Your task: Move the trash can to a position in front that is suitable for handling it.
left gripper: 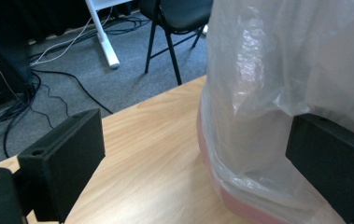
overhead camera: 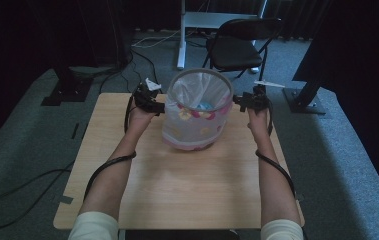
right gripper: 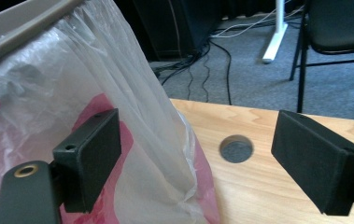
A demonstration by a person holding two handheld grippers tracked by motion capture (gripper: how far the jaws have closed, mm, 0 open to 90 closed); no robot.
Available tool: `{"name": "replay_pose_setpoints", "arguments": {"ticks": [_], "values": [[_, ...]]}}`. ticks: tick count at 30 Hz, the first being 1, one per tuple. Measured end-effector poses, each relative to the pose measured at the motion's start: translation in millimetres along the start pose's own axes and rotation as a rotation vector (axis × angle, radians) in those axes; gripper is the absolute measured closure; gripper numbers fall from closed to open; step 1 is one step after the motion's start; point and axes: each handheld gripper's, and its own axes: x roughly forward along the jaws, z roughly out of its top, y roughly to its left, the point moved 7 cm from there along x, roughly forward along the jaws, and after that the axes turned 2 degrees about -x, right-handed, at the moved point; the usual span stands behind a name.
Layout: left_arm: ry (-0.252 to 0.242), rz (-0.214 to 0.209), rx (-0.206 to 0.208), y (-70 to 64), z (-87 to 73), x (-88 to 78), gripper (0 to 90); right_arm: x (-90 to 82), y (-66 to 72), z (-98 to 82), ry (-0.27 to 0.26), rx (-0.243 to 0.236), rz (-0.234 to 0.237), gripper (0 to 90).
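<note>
Clear plastic liner (overhead camera: 193, 89) drapes over a pink patterned bin (overhead camera: 195, 122), upright on the far middle of the wooden table (overhead camera: 187, 185). Left gripper (overhead camera: 158, 106) at the bin's left side, right gripper (overhead camera: 239, 103) at its right. Both sets of jaws stand apart, liner between them; whether any jaw touches the plastic is hard to tell.

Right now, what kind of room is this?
Probably an office or workroom used for recording. A small wooden table stands on grey carpet, with a folding chair and loose cables around it, and dark curtains behind.
</note>
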Motion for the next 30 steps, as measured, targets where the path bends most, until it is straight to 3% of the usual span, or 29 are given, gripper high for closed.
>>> {"name": "replay_pose_setpoints", "arguments": {"ticks": [12, 14, 15, 17, 18, 19, 22, 23, 26, 30], "values": [[-0.005, 0.006, -0.010, 8.0, -26.2, -36.3, 4.6, 2.2, 35.4, -11.4, 0.012, -0.043, 0.038, 16.6], [-0.002, -0.008, -0.004, 8.3, -28.5, -38.9, 4.2, 0.4, 38.5, -13.8, 0.014, -0.057, 0.051, 13.8], [-0.011, -0.003, 0.020, 8.8, -30.0, -41.5, 3.4, 0.1, 38.3, -15.1, 0.021, -0.069, 0.050, 11.5], [-0.017, 0.014, 0.023, 10.5, -30.3, -42.0, 3.4, 0.1, 37.8, -16.1, 0.026, -0.070, 0.048, 11.5], [-0.021, 0.033, 0.026, 13.6, -30.4, -41.7, 3.4, 0.6, 34.8, -17.0, 0.026, -0.073, 0.021, 11.4], [-0.023, 0.058, 0.001, 19.9, -30.0, -40.0, 3.3, 2.2, 25.4, -17.3, 0.017, -0.050, -0.030, 11.5], [-0.021, 0.056, -0.064, 28.7, -29.1, -34.3, 3.4, 6.3, 15.7, -17.5, 0.013, -0.023, -0.070, 11.5], [-0.021, 0.056, -0.064, 28.7, -29.1, -34.3, 3.4, 6.3, 15.7, -17.5, 0.013, -0.023, -0.070, 11.5], [-0.027, 0.037, -0.115, 32.5, -29.8, -23.8, 3.4, 14.8, 9.1, -16.1, 0.009, 0.011, -0.066, 11.4], [-0.033, 0.029, -0.138, 33.1, -30.4, -17.5, 3.1, 19.8, 10.4, -13.6, 0.006, 0.017, -0.049, 11.4]]}}
